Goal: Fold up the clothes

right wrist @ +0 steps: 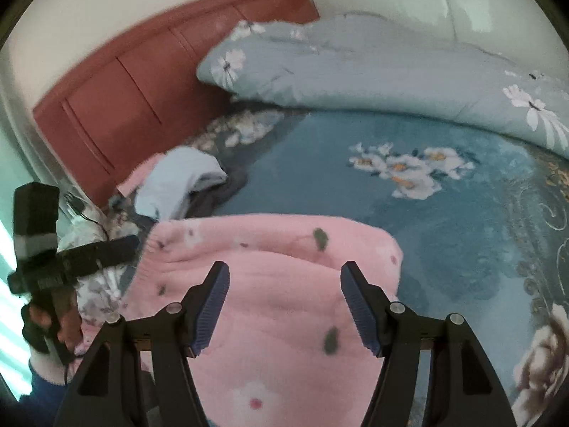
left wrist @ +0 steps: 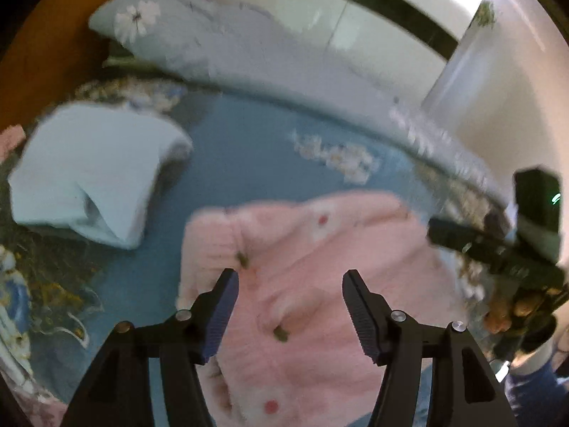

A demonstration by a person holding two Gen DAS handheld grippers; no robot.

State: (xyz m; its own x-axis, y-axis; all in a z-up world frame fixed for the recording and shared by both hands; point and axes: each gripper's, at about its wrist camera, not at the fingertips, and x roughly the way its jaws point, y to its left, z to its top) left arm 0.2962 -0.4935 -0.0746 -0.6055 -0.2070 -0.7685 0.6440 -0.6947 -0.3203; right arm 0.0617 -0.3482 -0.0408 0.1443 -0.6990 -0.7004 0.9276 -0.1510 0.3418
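A pink fleece garment (left wrist: 306,284) with red dots and small dark spots lies folded on the blue floral bedspread (left wrist: 249,149). My left gripper (left wrist: 290,277) hovers open over its near part, nothing between the fingers. In the right wrist view the same pink garment (right wrist: 277,270) lies below my right gripper (right wrist: 284,270), which is open and holds nothing. The other gripper body with a hand on it shows at the right edge of the left view (left wrist: 512,259) and at the left edge of the right view (right wrist: 49,267). A folded light-blue garment (left wrist: 89,170) lies to the left.
A grey-blue floral duvet (right wrist: 373,71) is bunched along the far side of the bed. A red-brown headboard (right wrist: 142,71) stands at the left. The light-blue garment rests on a small pile of clothes (right wrist: 185,185) near the headboard. White wardrobe doors (left wrist: 320,10) stand behind.
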